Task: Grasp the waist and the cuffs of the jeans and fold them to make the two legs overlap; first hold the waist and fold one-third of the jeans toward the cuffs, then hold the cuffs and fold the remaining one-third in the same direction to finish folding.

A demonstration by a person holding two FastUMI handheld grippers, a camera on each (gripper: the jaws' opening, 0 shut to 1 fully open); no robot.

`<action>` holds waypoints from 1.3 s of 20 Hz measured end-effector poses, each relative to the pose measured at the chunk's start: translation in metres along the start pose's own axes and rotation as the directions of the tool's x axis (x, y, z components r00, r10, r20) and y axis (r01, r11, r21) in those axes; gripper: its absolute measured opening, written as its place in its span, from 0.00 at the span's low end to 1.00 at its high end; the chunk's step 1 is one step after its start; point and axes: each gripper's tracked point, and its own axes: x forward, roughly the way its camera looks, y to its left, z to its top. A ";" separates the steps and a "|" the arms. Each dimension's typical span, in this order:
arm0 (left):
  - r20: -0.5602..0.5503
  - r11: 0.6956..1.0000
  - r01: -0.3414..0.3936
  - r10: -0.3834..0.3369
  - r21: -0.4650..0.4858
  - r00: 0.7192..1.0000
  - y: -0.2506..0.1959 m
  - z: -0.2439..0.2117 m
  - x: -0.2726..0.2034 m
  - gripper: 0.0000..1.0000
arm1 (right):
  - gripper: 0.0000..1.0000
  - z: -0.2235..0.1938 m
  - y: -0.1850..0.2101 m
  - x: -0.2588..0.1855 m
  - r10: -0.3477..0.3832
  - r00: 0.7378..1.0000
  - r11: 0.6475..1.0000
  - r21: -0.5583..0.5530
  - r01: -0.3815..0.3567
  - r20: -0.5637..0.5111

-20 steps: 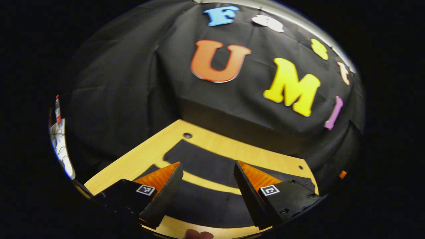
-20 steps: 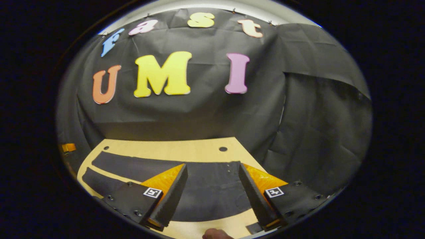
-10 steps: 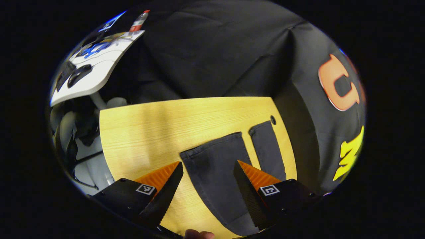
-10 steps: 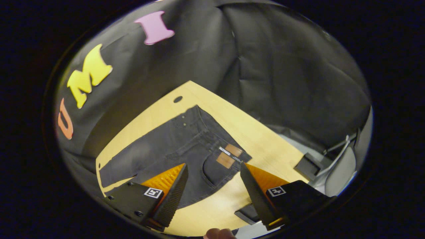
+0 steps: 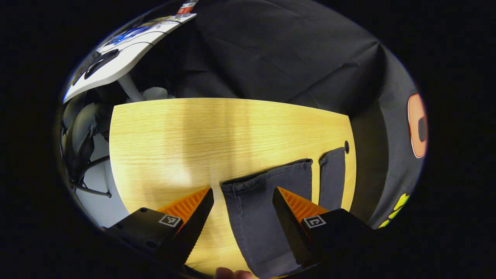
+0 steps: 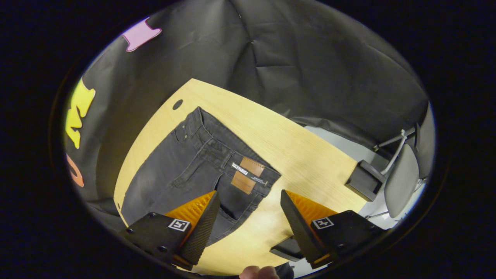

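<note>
Dark grey jeans lie flat on a light wooden table. In the left gripper view the near leg's cuff [image 5: 267, 180] lies just beyond my left gripper [image 5: 242, 201], which hovers open above that leg; the far leg's cuff [image 5: 332, 157] lies to its right. In the right gripper view the waist [image 6: 232, 155], with two brown patches [image 6: 248, 174], runs diagonally across the table. My right gripper [image 6: 250, 205] hangs open over the near corner of the waist, nothing between its fingers.
The wooden table [image 5: 174, 139] stretches bare beyond the cuffs, with a small hole [image 5: 346, 147] near its far edge. A white desk [image 5: 116, 58] stands past the left end. A grey chair [image 6: 403, 178] and a dark box [image 6: 362, 180] stand off the table's right end.
Both grippers have swung outward from facing the back wall: the left now looks along the legs at the cuffs, the right at the waist. Both stayed open.
</note>
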 end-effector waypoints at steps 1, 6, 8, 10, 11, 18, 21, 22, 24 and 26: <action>-0.002 1.000 0.000 0.000 -0.001 1.000 -0.002 0.000 0.002 1.00 | 0.98 0.000 -0.001 0.002 -0.009 1.000 1.000 -0.004 0.009 -0.008; 0.011 0.999 -0.028 0.028 0.043 1.000 -0.015 0.003 0.014 1.00 | 0.98 -0.001 -0.001 0.020 -0.026 0.999 1.000 0.017 0.027 -0.036; 0.004 0.998 -0.020 0.020 0.057 1.000 -0.025 0.001 0.020 0.99 | 0.98 -0.002 -0.001 0.026 -0.027 0.999 0.999 0.020 0.028 -0.044; -0.002 0.997 -0.017 0.018 0.073 1.000 -0.036 0.000 0.021 0.99 | 0.99 -0.002 -0.003 0.032 -0.030 0.998 0.999 0.039 0.032 -0.050; -0.007 0.996 -0.018 0.018 0.088 1.000 -0.040 -0.001 0.023 0.98 | 0.98 -0.002 -0.005 0.034 -0.034 0.998 0.998 0.049 0.037 -0.053; -0.049 1.000 0.008 -0.008 0.007 0.999 -0.048 -0.021 0.033 0.55 | 0.98 0.002 -0.018 0.039 -0.036 0.998 0.995 0.087 0.041 -0.050; -0.055 0.999 0.017 -0.019 -0.036 0.998 -0.045 -0.023 0.032 0.45 | 0.93 0.001 -0.016 0.041 -0.062 0.997 0.996 0.066 0.065 -0.040; -0.061 0.999 0.011 -0.014 -0.047 0.998 -0.043 -0.023 0.032 0.34 | 0.93 0.000 -0.014 0.042 -0.086 0.996 0.995 0.051 0.087 -0.029; -0.074 0.999 0.014 -0.017 -0.051 0.997 -0.044 -0.027 0.031 0.09 | 0.98 -0.002 -0.007 0.047 -0.163 0.987 0.986 0.022 0.163 0.000; -0.079 0.998 0.025 -0.029 -0.051 0.996 -0.044 -0.027 0.032 0.12 | 0.99 -0.002 0.007 0.052 -0.210 0.977 0.978 0.024 0.209 0.029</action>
